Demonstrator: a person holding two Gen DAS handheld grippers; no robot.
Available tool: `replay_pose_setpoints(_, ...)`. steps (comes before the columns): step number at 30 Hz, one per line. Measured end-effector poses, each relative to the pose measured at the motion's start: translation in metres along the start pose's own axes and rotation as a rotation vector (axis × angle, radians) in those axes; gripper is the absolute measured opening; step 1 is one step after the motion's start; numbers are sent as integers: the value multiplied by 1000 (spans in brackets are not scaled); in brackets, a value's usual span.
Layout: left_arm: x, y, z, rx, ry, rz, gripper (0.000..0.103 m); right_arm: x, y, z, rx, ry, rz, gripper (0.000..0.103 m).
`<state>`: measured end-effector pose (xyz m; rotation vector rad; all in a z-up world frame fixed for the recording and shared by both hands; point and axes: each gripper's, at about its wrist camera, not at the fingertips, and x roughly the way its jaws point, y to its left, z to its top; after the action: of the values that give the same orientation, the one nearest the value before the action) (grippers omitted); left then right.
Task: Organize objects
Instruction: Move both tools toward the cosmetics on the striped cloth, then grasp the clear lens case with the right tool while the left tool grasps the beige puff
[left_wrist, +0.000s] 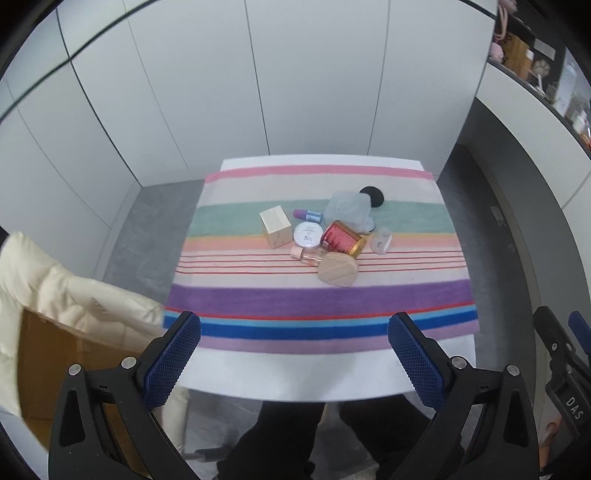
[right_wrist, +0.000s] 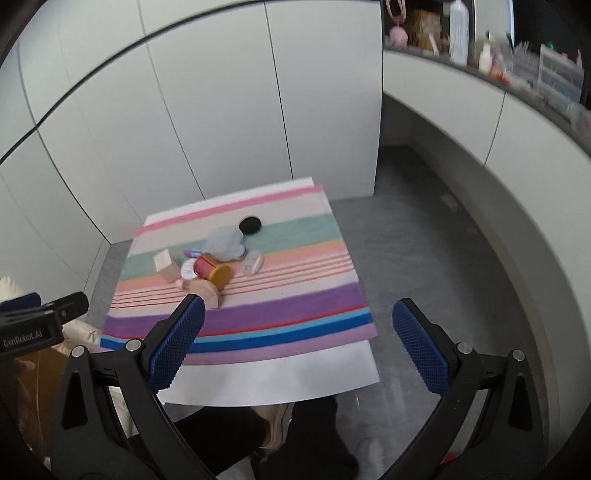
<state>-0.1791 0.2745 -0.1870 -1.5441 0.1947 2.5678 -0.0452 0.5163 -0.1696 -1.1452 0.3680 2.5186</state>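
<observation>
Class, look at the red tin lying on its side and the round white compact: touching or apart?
Touching. In the left wrist view the red tin overlaps the edge of the white compact with no cloth showing between them; the right wrist view is blurrier.

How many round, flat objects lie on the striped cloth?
2: a white compact between the beige box and red can, and a black disc behind the clear container.

Striped multicolour cloth (left_wrist: 258, 295); red-and-gold can (left_wrist: 341, 238); black disc (left_wrist: 373, 195); blue-padded fingers (left_wrist: 173, 354).

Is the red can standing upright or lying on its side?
On its side. The red can shows its gold end facing the camera, and its round body rests on the striped cloth.
</observation>
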Motion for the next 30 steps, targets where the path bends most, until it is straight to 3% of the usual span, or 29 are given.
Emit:
replay_pose_setpoints(3, 33, 10, -1, -44, 2, -16, 101, 26, 8, -8, -17, -3, 1, 103)
replay_pose_setpoints(9, 100, 16, -7, -101, -3, -35, 102, 90, 23, -8, -46, 23, 88, 103)
replay_pose_setpoints(17, 195, -8, -14, -65, 69, -142, 102, 231, 51, 1, -374, 71, 155, 103)
replay_pose_setpoints(24, 233, -11, -17, -37, 107, -177, 102, 313, 88, -8, -666, 110, 210, 103)
replay_pose_setpoints(26, 238, -6, -18, -57, 115, -201, 102, 334, 88, -8, -686, 140, 214, 103)
replay_pose_setpoints(28, 242, -3, -16, -78, 122, -227, 102, 345, 81, 0, -630, 141, 294, 103)
replay_pose_setpoints(30, 246, -4, -12, -87, 122, -254, 102, 352, 79, 3, -607, 145, 312, 101)
